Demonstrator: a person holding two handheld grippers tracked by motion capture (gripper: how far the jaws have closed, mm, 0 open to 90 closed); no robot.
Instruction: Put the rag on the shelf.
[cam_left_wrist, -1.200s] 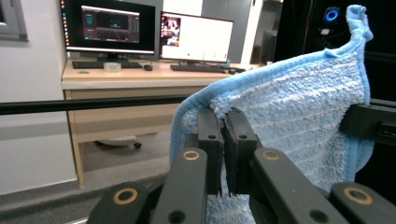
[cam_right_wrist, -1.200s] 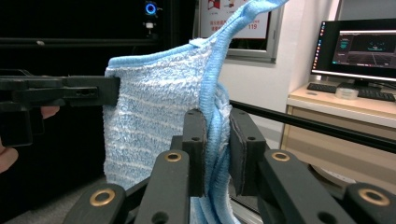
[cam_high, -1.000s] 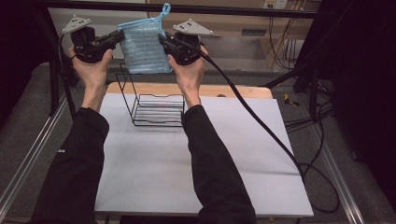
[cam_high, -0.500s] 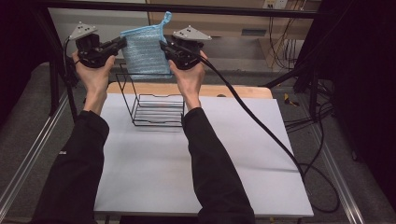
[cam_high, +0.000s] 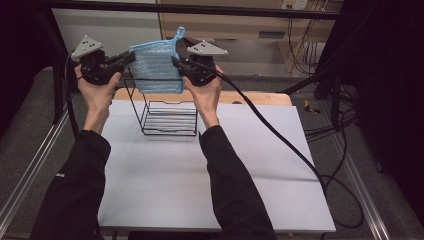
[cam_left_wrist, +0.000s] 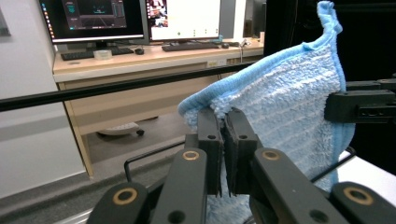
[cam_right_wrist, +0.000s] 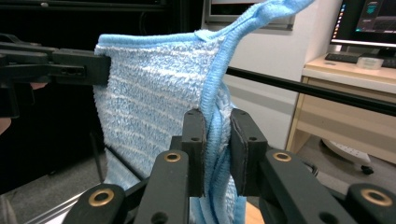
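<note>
**Cloth stretched above the rack**

White table (cam_high: 200, 170) bears a black wire rack (cam_high: 167, 117). Directly above the rack hangs a blue cloth (cam_high: 156, 67), its edges pinched by the left gripper (cam_high: 131, 56) and right gripper (cam_high: 176, 63).

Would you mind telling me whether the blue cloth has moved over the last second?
Yes, slightly: the blue cloth, held between both tongs, has lifted a little away from the wire rack, which has stayed put on the table, and now hangs a touch higher above it.

I hold two grippers, left gripper (cam_high: 129, 58) and right gripper (cam_high: 176, 63); one blue towel (cam_high: 156, 67); one wire rack (cam_high: 169, 118); two monitors (cam_left_wrist: 93, 19).
</note>
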